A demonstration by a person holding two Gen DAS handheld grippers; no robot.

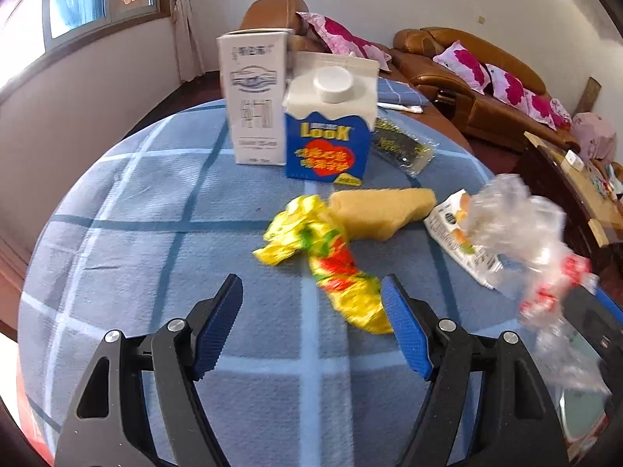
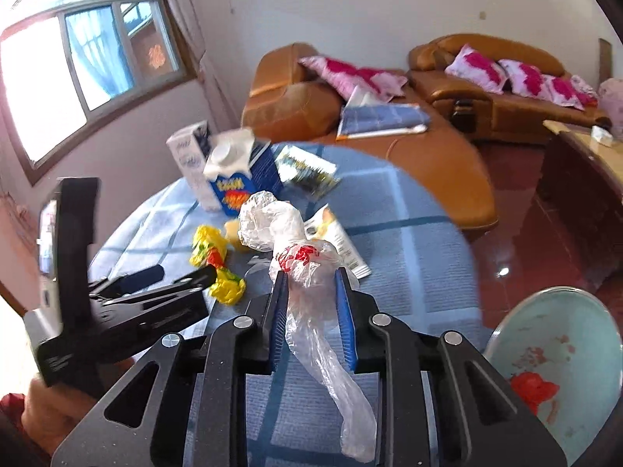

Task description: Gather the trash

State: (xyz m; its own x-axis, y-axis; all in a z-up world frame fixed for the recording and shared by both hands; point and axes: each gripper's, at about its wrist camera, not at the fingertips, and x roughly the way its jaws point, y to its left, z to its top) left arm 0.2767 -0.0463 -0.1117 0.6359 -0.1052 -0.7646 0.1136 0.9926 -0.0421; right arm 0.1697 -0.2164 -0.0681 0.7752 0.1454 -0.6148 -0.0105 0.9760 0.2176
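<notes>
A: While the right gripper point(image 2: 311, 276) was above the table, what was between its fingers?

B: It was closed on a crumpled clear plastic bag point(image 2: 307, 272) with red print. The bag was squeezed between the two blue pads point(image 2: 277, 319). One end stood up over the fingertips, and the other end hung down toward the camera.

A: And the left gripper point(image 1: 311, 292)?

B: Its jaws were wide apart and held nothing. It hovered low over the blue checked tablecloth point(image 1: 155, 194). A yellow foil wrapper point(image 1: 323, 260) with red and green marks lay just in front of it, and the near end of the wrapper was beside the right pad point(image 1: 407, 334).

A: What other trash lay on the table?

B: A yellow sponge point(image 1: 381, 212) touched the far end of the wrapper. To the right of it was a flat white packet point(image 1: 459, 233), partly hidden by the blurred bag. Behind them stood a blue "Look" carton point(image 1: 329, 132) with a white cap, close beside a tall white carton point(image 1: 255, 97). A dark clear-edged sachet point(image 1: 401, 146) lay to the right of the blue carton.

A: Was there something near the right gripper?

B: Yes, a pale green bin point(image 2: 553, 366) was at the lower right, beside the table, with something red inside.
</notes>
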